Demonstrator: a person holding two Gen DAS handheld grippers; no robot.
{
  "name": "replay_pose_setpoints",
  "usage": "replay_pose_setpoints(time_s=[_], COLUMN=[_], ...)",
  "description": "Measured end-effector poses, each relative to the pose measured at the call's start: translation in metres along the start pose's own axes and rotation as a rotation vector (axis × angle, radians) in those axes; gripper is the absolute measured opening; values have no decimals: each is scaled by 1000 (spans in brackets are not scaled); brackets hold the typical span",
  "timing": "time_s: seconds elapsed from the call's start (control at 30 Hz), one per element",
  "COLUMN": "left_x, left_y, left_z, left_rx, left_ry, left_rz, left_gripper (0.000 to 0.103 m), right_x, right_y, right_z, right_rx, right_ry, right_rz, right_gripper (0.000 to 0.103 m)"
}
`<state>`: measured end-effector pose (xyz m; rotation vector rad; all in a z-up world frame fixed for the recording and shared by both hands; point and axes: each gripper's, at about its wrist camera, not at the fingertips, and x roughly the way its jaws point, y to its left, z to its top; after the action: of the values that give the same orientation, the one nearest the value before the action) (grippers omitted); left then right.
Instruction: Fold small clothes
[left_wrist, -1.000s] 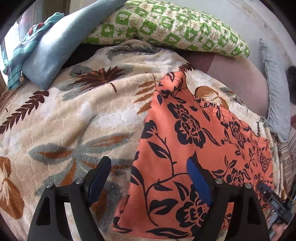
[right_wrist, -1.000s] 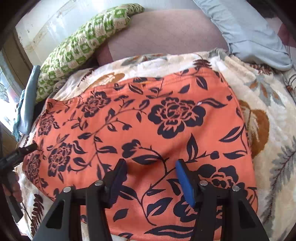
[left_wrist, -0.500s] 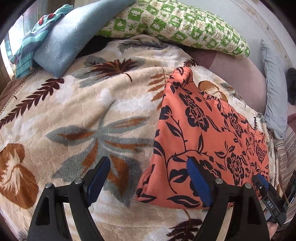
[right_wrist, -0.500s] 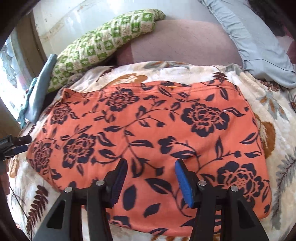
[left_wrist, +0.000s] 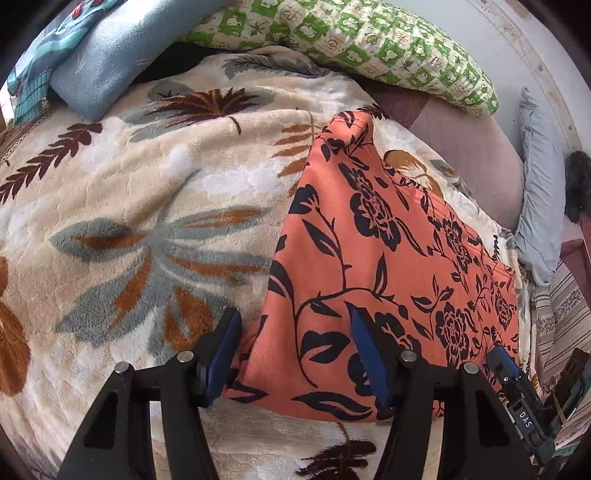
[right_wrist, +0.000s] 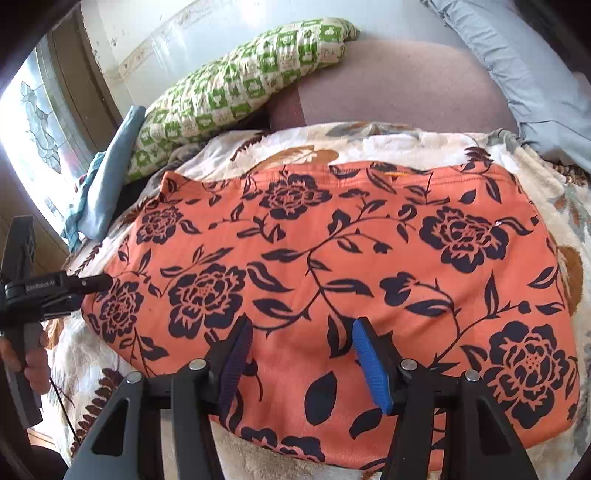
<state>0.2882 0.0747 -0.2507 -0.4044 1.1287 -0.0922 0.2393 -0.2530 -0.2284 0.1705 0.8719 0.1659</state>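
**Orange floral garment laid flat on the bed, both claws poised at its near edge**

On the left, the left claw (left_wrist: 295, 350) stands with its jaws apart, straddling the near left corner of the orange garment (left_wrist: 369, 258). They have just been closing, and the corner lies between the blue pads (left_wrist: 365, 354), but the pads do not appear to press on it yet. The right wrist view shows this claw from the side, reaching in at the garment's left end, with the person's hand (right_wrist: 31, 363) on its handle.

To the right, the right claw (right_wrist: 301, 354) hovers over the middle of the garment's near edge. Its jaws are apart too, having just opened a little, and the cloth lies below them, not pinched.

The garment rests on a plush leaf-patterned blanket (left_wrist: 129, 221) that covers the bed. A green checked pillow (right_wrist: 240, 85) and a blue folded cloth (left_wrist: 99, 62) lie at the far side, well apart from it.

As for progress, I judge the work to be early or midway. The garment is spread smooth as a broad rectangle, possibly already doubled once, though the layers cannot be told apart. A further fold seems due, and no grip for it is made yet.

The cloth looks soft and slightly fleecy, orange with dark navy roses and vines. A stitched hem runs along its far edge.
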Motion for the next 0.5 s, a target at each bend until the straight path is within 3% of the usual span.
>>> replay_pose_setpoints(time_s=[0.07,0.17,0.27,0.4,0.5], left_x=[6,6,5,0,-1], left_y=[-2,-6,1,5,1], left_z=[-4,-6,-4,-1,-1], left_rx=[-11,1,-47,-90,-87], left_ry=[6,-35,-64,-84,-101], left_rz=[-1,1,-25,-65,-103], left_gripper=[72,72,65,63,73], right_x=[2,21,22,7,14], right_y=[3,11,20,15,12], right_z=[1,-6,-10,-6,-6], right_rx=[-1,-37,-93,-37,-20], right_ry=[8,93,81,10,36], right_rz=[12,-8,-44,18,18], right_gripper=[60,61,60,60,61])
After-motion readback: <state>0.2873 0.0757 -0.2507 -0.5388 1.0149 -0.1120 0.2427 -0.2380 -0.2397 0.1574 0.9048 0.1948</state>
